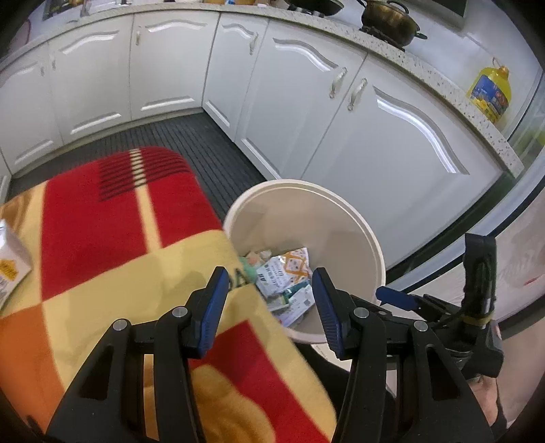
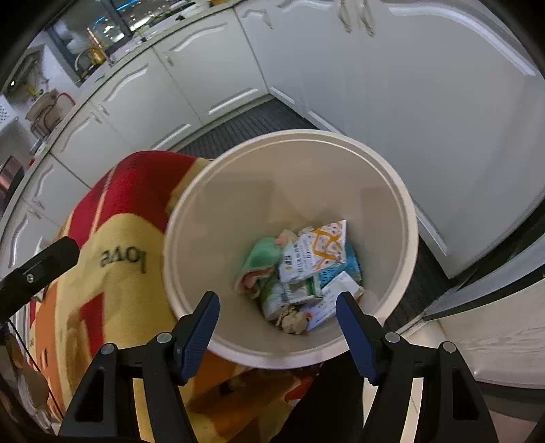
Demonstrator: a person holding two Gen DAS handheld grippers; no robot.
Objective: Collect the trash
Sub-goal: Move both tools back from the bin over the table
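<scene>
A white round bin [image 1: 357, 225] stands on the floor beside a table covered with a red and yellow blanket [image 1: 102, 221]. Inside lie several pieces of trash: a white and orange snack packet [image 2: 316, 252], a green wrapper [image 2: 262, 255], a small carton [image 2: 340, 293] and crumpled paper [image 2: 293, 320]. My left gripper [image 1: 269, 272] hangs open over the blanket's edge and the bin's near side, nothing between its blue pads. My right gripper [image 2: 277, 296] is open above the bin's mouth, also holding nothing. A white carton [image 1: 10, 262] lies on the blanket at the far left.
White cabinet doors [image 1: 306, 102] run along the back and right, over a dark ribbed floor mat [image 1: 204, 143]. On the counter sit a dark pot [image 1: 391, 20] and a yellow oil bottle [image 1: 490, 92]. A glass door frame [image 2: 477, 289] is to the right.
</scene>
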